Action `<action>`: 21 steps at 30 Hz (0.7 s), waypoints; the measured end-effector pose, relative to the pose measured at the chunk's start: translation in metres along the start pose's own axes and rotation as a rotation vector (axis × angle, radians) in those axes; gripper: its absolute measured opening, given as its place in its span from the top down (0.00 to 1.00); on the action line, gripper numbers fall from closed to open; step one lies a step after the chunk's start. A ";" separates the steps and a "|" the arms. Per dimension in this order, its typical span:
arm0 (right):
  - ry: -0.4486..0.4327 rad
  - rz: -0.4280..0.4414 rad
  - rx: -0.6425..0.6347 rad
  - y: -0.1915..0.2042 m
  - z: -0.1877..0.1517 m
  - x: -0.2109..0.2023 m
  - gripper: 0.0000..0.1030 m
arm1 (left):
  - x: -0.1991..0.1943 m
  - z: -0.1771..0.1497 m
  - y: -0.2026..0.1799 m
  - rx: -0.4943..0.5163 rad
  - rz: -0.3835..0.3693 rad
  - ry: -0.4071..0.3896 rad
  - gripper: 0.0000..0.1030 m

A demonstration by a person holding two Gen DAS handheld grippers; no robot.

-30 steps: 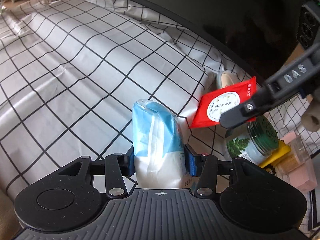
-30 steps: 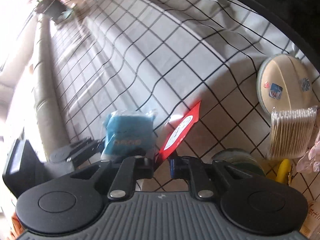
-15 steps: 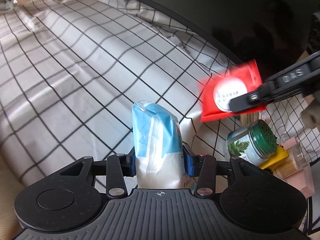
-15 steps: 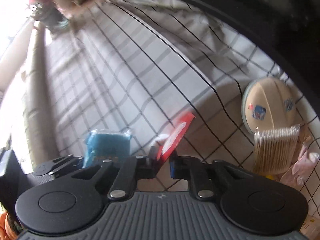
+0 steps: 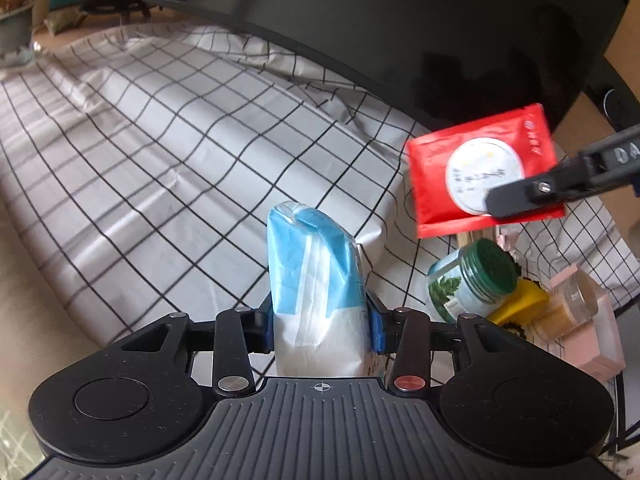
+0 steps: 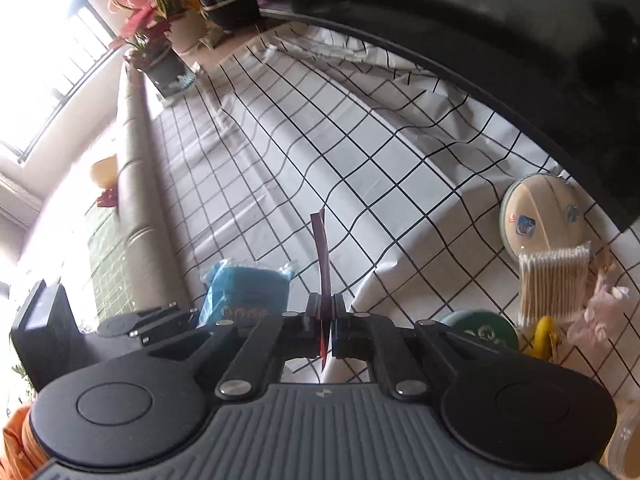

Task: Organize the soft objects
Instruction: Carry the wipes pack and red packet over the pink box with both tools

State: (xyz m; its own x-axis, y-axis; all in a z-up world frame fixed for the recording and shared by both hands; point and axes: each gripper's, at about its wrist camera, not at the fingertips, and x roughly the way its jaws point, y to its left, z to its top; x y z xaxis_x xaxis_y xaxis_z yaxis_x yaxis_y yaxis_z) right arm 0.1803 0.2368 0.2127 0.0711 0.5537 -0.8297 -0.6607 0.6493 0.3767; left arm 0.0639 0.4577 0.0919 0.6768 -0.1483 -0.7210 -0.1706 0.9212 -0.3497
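— What is changing against a second back?

— Both packs are hanging higher over the checked cloth [image 5: 168, 152] on the surface. The left tool [image 5: 320, 322] is clamping the blue-and-white tissue pack [image 5: 316, 280] upright; its jaws have just been closing a little further, squeezing the soft pack.

— And the right one?

— The right tool [image 6: 327, 322] is pinching the red sachet [image 5: 476, 168], jaws nearly together. In the right wrist view the sachet is now showing edge-on instead of slanted. From the left wrist view it is sitting higher, against the dark screen [image 5: 400, 28], above the green-lidded jar [image 5: 472, 280].
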 end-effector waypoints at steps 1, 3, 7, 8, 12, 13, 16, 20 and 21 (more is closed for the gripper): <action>-0.018 0.003 0.006 -0.002 -0.003 -0.009 0.96 | -0.004 0.003 -0.002 0.003 -0.001 -0.005 0.56; -0.060 -0.001 0.021 -0.009 -0.009 -0.029 0.96 | -0.011 0.012 -0.008 0.011 -0.009 -0.015 0.56; -0.169 -0.025 0.073 -0.034 -0.029 -0.079 0.96 | -0.018 0.033 -0.038 0.061 -0.031 -0.038 0.56; -0.195 -0.030 0.093 -0.043 -0.036 -0.093 0.96 | -0.018 0.039 -0.049 0.078 -0.045 -0.042 0.56; -0.293 -0.088 0.169 -0.080 -0.072 -0.139 0.96 | -0.014 0.056 -0.099 0.138 -0.115 -0.045 0.56; -0.313 -0.106 0.186 -0.090 -0.083 -0.149 0.96 | -0.012 0.058 -0.113 0.154 -0.135 -0.044 0.56; -0.363 -0.135 0.264 -0.126 -0.117 -0.177 0.96 | -0.002 0.060 -0.166 0.212 -0.197 -0.034 0.55; -0.424 -0.191 0.371 -0.172 -0.168 -0.207 0.96 | 0.019 0.052 -0.230 0.266 -0.280 0.009 0.55; -0.441 -0.204 0.396 -0.183 -0.181 -0.214 0.96 | 0.025 0.048 -0.246 0.278 -0.300 0.027 0.55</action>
State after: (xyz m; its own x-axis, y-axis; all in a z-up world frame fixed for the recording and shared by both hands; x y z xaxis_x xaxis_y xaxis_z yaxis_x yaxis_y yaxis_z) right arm 0.1511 -0.0947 0.2471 0.5240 0.5061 -0.6851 -0.2800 0.8620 0.4225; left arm 0.1573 0.2447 0.1890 0.6474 -0.4309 -0.6286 0.2339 0.8973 -0.3742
